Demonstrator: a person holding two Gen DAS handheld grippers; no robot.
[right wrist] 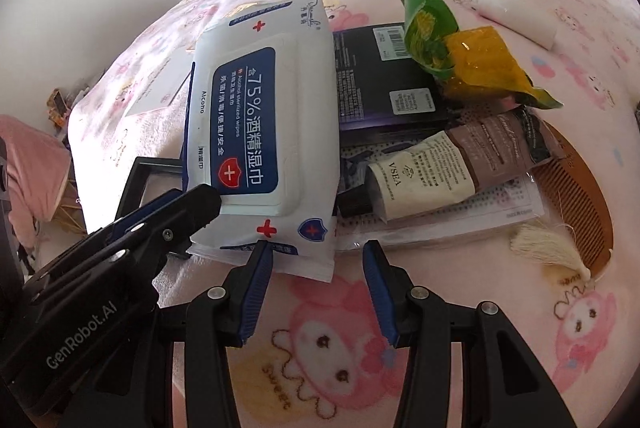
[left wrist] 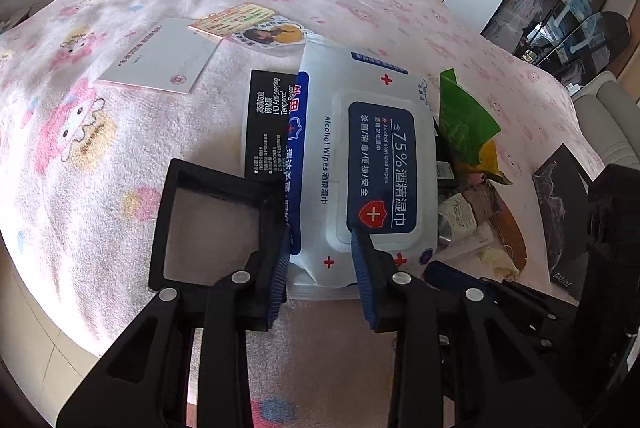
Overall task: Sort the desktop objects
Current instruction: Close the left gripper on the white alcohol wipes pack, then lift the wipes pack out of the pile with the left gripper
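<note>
The left hand-held gripper (left wrist: 320,260) is clenched on the near end of the alcohol wipes pack (left wrist: 360,164), its blue pads pressing the pack's bottom edge from both sides. In the right wrist view the same left hand-held gripper (right wrist: 200,204) reaches in from the left and meets the pack (right wrist: 260,132) at its lower left corner, and the pack tilts up off the pile beneath it.

The right hand-held gripper (right wrist: 318,288) is released, jaws apart, with nothing between them; it hovers above the pink cartoon blanket (right wrist: 328,348) just in front of the pack's near edge.

Everything lies on the blanket-covered surface. The pack rests partly on a black screen-protector box (left wrist: 266,124) and beside a dark box with a barcode (right wrist: 384,80). Toward the right side of the pile sit a green and yellow snack bag (right wrist: 460,48), a cream tube labelled VSEA (right wrist: 424,176) lying on a printed sheet, and a wooden comb (right wrist: 580,196) with a pale tassel (right wrist: 548,244). A white card (left wrist: 160,56) lies apart towards the far left, near a sticker (left wrist: 272,34). An empty black frame (left wrist: 208,224) sits just left of the pack.
</note>
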